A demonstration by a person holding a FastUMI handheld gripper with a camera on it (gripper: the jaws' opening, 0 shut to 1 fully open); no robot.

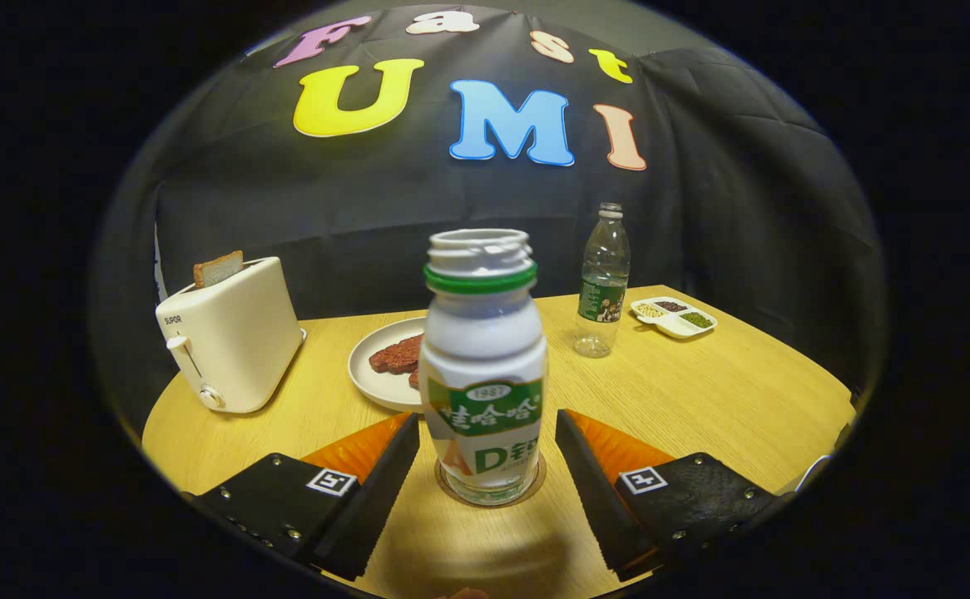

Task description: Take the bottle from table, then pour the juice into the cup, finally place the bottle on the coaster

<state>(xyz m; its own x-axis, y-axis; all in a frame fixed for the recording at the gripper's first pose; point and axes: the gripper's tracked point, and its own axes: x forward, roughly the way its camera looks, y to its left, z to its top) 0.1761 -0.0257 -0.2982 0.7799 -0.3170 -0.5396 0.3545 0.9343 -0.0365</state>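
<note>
The uncapped white plastic bottle stands upright on a round coaster on the wooden bench, between the spread fingers of the tongs, touching neither. Behind it lies a plate of meat; left, a cream toaster holding bread; right, a clear water bottle, then a divided dish.

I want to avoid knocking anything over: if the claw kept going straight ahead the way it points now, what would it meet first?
The white bottle, standing uncapped on the coaster between the open claw fingers, apart from both. The claw's inner body would probably meet it first. The plate lies beyond it.
</note>
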